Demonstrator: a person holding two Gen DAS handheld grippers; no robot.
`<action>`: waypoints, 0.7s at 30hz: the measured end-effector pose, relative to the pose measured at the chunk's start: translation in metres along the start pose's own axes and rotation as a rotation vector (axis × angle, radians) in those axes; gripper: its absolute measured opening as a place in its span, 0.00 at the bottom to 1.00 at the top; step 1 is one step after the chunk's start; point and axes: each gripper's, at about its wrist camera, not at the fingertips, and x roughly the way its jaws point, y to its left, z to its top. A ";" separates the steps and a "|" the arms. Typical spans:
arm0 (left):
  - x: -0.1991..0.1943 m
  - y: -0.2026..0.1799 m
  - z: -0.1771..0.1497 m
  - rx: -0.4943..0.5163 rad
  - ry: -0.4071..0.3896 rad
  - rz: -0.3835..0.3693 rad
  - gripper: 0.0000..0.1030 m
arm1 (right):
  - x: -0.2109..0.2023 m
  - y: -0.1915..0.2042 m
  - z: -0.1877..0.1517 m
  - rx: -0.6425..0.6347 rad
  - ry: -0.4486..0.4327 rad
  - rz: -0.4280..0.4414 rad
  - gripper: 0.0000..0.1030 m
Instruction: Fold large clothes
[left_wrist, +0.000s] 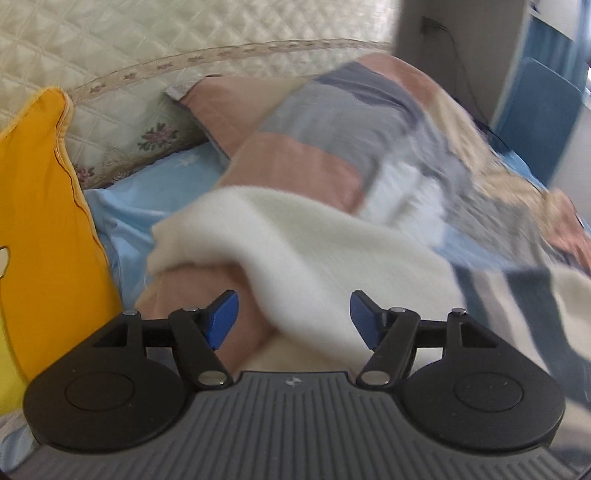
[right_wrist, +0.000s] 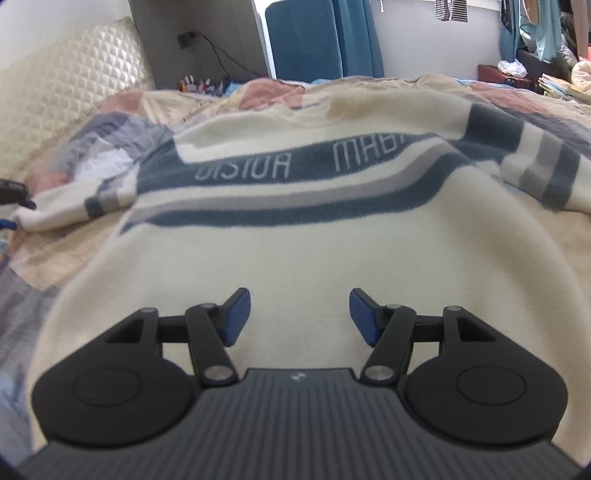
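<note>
Item: cream sweater (right_wrist: 295, 258) flat on bed (right_wrist: 33, 240), chest stripe crosswise | we hold left hand-held gripper (left_wrist: 293, 319) spread over sleeve end (left_wrist: 236, 221); right hand-held gripper (right_wrist: 299, 317) spread, empty, above hem.

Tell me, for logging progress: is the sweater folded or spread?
Mostly spread: the sweater lies flat on the bed, chest stripes showing, one sleeve lying outward.
</note>
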 end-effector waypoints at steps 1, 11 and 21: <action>-0.011 -0.008 -0.007 0.028 0.010 -0.021 0.70 | -0.006 0.001 0.000 -0.001 -0.013 0.008 0.60; -0.101 -0.101 -0.086 0.202 0.203 -0.293 0.70 | -0.050 -0.010 -0.005 0.029 -0.029 0.058 0.60; -0.152 -0.174 -0.158 0.308 0.400 -0.389 0.70 | -0.080 -0.040 -0.009 0.112 -0.053 0.079 0.63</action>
